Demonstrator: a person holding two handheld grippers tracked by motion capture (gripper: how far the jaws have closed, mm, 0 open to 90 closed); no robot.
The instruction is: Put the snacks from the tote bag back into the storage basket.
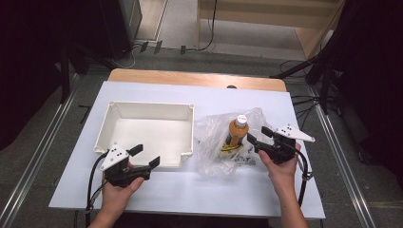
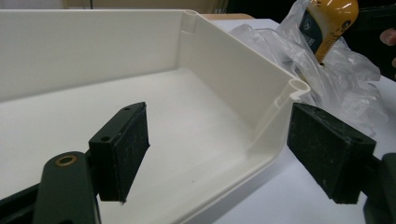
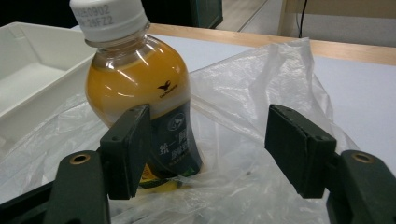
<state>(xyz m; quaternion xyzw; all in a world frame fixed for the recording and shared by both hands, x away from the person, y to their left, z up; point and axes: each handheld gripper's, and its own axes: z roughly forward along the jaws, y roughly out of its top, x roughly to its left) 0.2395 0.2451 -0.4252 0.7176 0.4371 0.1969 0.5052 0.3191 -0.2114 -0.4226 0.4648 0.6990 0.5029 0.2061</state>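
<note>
Two hands are seen at the bottom of the high view, each holding a gripper. Left gripper (image 1: 145, 156): held at the near right corner of the tray (image 1: 105, 128); jaws spread, nothing between them but the tray's corner wall, which is straddled without visible contact in the left gripper view. Right gripper (image 1: 258, 135): held just right of the bottle (image 1: 237, 132); jaws spread, nothing pinched.

Bottle: orange drink, white cap, dark label band; upright, tilted a little, standing on the crumpled clear bag (image 1: 216, 145) on the white table sheet (image 1: 190, 190), just right of the tray and apart from it.

Writing, read in the right gripper view: cap (image 3: 108, 17) is printed with a code partly legible as "0902" above "28FZZ"; the characters are uncertain. A small dark bird emblem is printed on the shoulder with tiny text beneath, too small to read. An oval logo and pale Chinese characters are carried on the dark label (image 3: 175, 144); partly hidden by one jaw.

Differences between views: the cap print and label are resolved in the right gripper view and are not legible in the high view. In the left gripper view the tray's rolled rim (image 2: 299, 88) and smooth inner floor are shown close up, and the bottle's lower part appears beyond the bag (image 2: 345, 88). The wooden table edge (image 1: 195, 78) behind the sheet and the floor cables are given by the high view.
</note>
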